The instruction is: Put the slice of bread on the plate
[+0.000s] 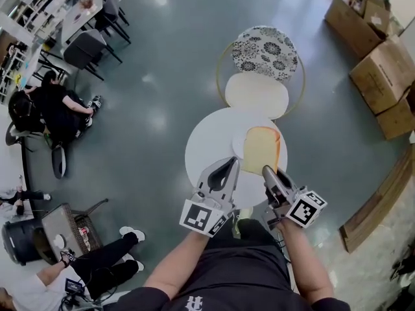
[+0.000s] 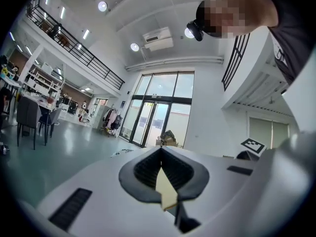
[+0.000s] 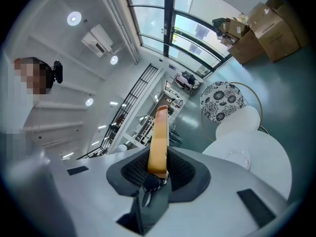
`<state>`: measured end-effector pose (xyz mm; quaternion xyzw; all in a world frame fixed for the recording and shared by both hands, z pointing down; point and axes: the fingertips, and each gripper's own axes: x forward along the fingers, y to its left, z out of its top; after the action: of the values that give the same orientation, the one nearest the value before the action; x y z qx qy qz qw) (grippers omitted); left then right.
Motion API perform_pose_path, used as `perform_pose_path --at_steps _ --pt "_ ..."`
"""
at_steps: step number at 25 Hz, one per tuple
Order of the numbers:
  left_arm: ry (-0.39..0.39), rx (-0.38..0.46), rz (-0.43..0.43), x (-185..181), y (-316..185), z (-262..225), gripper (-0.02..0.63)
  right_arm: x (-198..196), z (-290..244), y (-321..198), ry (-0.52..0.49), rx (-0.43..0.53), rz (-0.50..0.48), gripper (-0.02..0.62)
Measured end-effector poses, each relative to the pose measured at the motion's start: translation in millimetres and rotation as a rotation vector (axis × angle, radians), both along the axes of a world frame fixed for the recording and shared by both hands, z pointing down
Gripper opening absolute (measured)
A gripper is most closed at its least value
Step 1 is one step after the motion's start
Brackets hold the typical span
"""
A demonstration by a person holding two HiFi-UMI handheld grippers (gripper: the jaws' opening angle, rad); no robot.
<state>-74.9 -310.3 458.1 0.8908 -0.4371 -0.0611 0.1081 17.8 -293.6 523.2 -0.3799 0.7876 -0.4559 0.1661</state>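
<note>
My right gripper (image 1: 268,171) pinches the slice of bread (image 1: 260,149) by its edge, in the air over the plate (image 3: 240,158) on the white table (image 1: 207,141); my left gripper (image 1: 227,166) is closed, empty. Lowering and letting go remain

Table: round, white top (image 1: 206,149), standing on the floor.
Plate: clear glass plate (image 3: 240,159), lying flat on the table, toward its right edge as seen from the head view.
Floor: glossy grey-green floor (image 1: 162,76).
Beyond the table's far edge: cream round stool (image 1: 256,94), then floral-patterned stool (image 1: 264,52).
</note>
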Motion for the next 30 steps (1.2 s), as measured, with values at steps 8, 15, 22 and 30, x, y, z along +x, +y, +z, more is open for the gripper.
perform_pose_path --at_steps 8,15,22,30 --pt "-0.024 -0.036 0.019 -7 -33 56 -0.005 -1 110 -37 -0.12 -0.163 0.125 0.089" --pt "-0.029 -0.065 0.05 2 -45 102 -0.006 -10 189 -51 -0.13 -0.264 0.165 0.089" --pt "-0.031 -0.082 0.068 7 -58 131 -0.005 -7 250 -67 -0.13 -0.364 0.2 0.089" --pt "-0.036 -0.105 0.077 4 -63 148 -0.005 -14 283 -76 -0.148 -0.42 0.222 0.089"
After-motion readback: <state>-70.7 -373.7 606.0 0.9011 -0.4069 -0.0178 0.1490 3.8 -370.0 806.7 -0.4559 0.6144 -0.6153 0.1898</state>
